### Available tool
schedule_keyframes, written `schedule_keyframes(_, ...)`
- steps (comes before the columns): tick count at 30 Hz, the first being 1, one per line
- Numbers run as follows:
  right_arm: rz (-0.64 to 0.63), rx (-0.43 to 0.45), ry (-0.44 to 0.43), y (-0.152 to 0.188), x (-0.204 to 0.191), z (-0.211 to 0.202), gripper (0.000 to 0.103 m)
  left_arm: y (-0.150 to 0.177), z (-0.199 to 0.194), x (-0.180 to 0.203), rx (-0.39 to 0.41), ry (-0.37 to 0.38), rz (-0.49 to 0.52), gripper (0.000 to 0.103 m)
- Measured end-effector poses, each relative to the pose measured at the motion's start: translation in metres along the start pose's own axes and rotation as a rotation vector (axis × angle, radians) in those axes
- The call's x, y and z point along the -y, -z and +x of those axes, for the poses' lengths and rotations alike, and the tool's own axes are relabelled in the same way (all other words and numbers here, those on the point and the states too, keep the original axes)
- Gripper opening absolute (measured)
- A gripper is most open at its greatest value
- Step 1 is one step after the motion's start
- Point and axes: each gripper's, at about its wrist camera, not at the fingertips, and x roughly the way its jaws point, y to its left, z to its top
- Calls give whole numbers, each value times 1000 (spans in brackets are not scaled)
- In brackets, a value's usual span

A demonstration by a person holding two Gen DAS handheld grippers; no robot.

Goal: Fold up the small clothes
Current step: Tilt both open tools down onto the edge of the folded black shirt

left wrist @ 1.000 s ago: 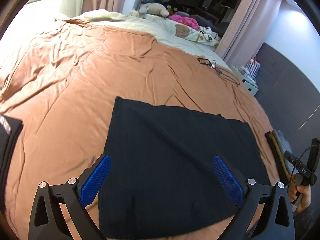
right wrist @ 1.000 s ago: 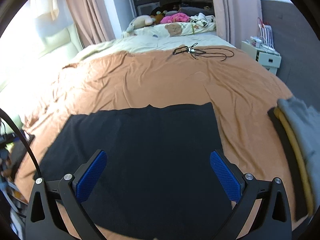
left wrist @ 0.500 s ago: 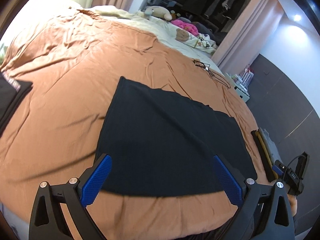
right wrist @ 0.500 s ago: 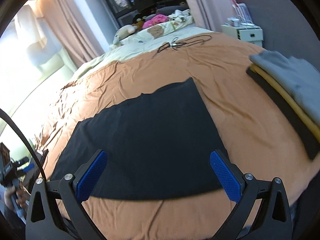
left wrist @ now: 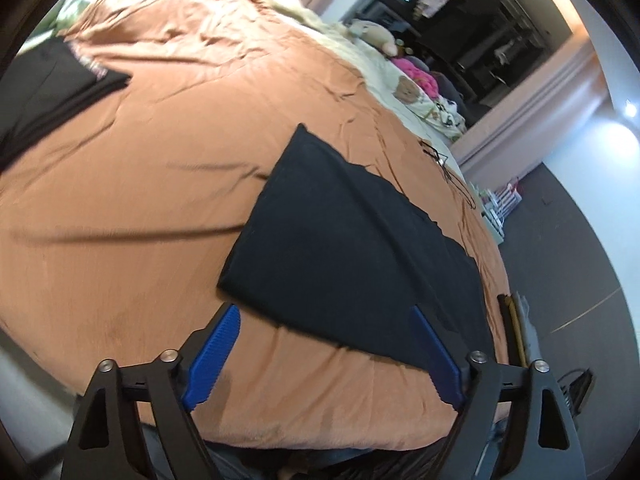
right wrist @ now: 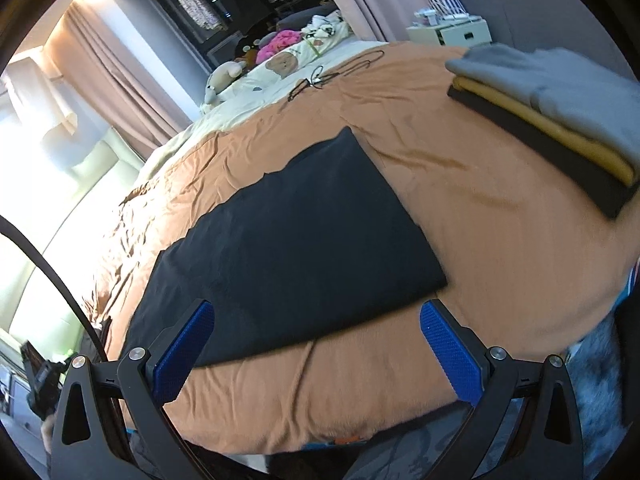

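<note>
A black garment [left wrist: 348, 240] lies flat, folded into a rectangle, on the orange bedspread [left wrist: 140, 200]. It also shows in the right wrist view [right wrist: 296, 240]. My left gripper [left wrist: 326, 356] is open and empty, held above the bed's near edge just short of the garment's near hem. My right gripper [right wrist: 316, 352] is open and empty, also back from the garment, over the near edge of the bedspread [right wrist: 500, 240].
A stack of folded clothes, grey on yellow on black [right wrist: 560, 112], lies at the right of the bed. Another dark garment [left wrist: 48, 84] lies at the far left. A black cable [right wrist: 328, 76], pillows and soft toys [right wrist: 224, 76] are at the bed's far end.
Both grippers have pulled back and up from over the black garment toward the bed's near edge. The garment lies flat as before. Both stayed open.
</note>
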Motion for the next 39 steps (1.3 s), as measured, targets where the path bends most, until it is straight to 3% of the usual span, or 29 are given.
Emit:
schedule_keyframes(4, 56, -18, -8, 5, 9, 8, 103, 6, 2, -12, -6, 18, -56, 82)
schedule_keyframes(11, 122, -72, -13, 4, 25, 24, 80, 12, 15, -24, -27, 51, -132, 81)
schedule_keyframes(15, 168, -86, -8, 1, 36, 32, 77, 15, 26, -27, -47, 66, -165, 81)
schedule_keyframes(22, 221, -100, -3, -3, 49, 41, 69, 16, 45, -38, -75, 79, -232, 66)
schedule_keyframes(27, 255, -100, -8, -4, 55, 50, 63, 16, 54, -48, -79, 82, -283, 64)
schedule_keyframes(39, 332, -55, -23, 0, 62, 56, 58, 16, 54, -56, -5, 61, -372, 54)
